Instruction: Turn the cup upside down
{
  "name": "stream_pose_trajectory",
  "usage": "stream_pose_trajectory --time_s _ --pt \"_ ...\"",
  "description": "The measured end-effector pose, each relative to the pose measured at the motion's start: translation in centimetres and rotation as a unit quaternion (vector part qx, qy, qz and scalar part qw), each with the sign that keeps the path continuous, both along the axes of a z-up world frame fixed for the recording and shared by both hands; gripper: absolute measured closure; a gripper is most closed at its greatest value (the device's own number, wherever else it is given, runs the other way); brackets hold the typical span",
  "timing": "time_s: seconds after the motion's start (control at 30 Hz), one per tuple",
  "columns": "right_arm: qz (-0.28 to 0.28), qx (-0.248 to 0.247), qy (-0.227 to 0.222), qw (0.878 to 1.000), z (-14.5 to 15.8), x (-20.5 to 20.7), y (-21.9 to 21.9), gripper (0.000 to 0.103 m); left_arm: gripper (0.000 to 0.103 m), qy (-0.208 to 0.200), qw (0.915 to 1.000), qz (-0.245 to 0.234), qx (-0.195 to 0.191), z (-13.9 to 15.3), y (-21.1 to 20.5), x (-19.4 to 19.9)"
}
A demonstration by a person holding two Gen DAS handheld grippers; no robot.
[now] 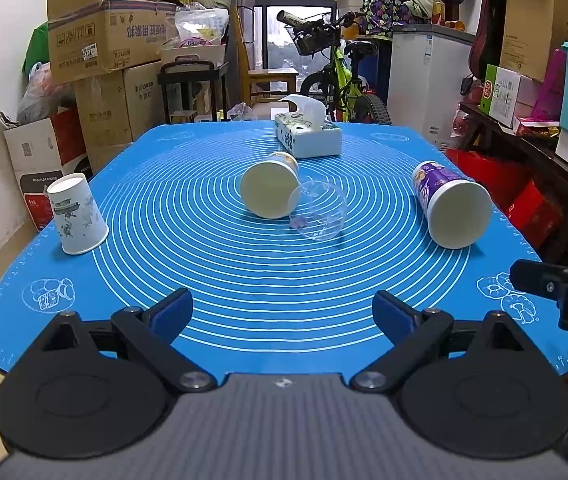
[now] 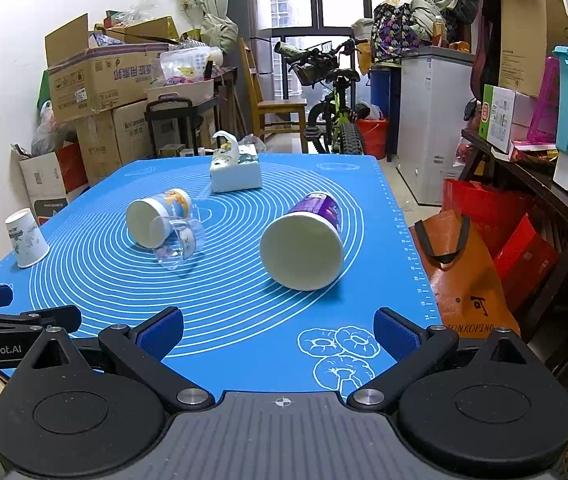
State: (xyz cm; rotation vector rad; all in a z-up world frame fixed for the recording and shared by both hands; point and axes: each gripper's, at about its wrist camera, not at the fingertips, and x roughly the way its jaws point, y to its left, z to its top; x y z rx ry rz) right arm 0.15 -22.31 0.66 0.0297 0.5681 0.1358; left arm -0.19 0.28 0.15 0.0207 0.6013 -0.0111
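A purple paper cup (image 1: 449,202) (image 2: 307,246) lies on its side on the blue mat (image 1: 284,280) (image 2: 244,340), mouth toward me. A cup with an orange and blue print (image 1: 270,188) (image 2: 158,216) lies on its side mid-mat, touching a clear plastic cup (image 1: 319,210) (image 2: 178,244), also on its side. A white printed cup (image 1: 76,214) (image 2: 26,238) stands upside down at the left edge. My left gripper (image 1: 284,312) is open and empty over the near mat. My right gripper (image 2: 280,332) is open and empty, short of the purple cup.
A tissue box (image 1: 307,136) (image 2: 236,174) sits at the far end of the mat. Cardboard boxes (image 1: 104,40) stack along the left wall. A bicycle (image 1: 335,76), a white appliance (image 1: 427,76) and cluttered shelves (image 2: 543,160) stand behind and to the right.
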Motion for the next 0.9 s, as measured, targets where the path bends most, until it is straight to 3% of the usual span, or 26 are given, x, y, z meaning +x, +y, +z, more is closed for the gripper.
stream_pose_trajectory --time_s 0.9 --pt "0.002 -0.002 0.0 1.0 0.22 0.02 0.07 0.002 0.007 -0.002 1.0 -0.002 0.005 -0.02 -0.14 -0.17"
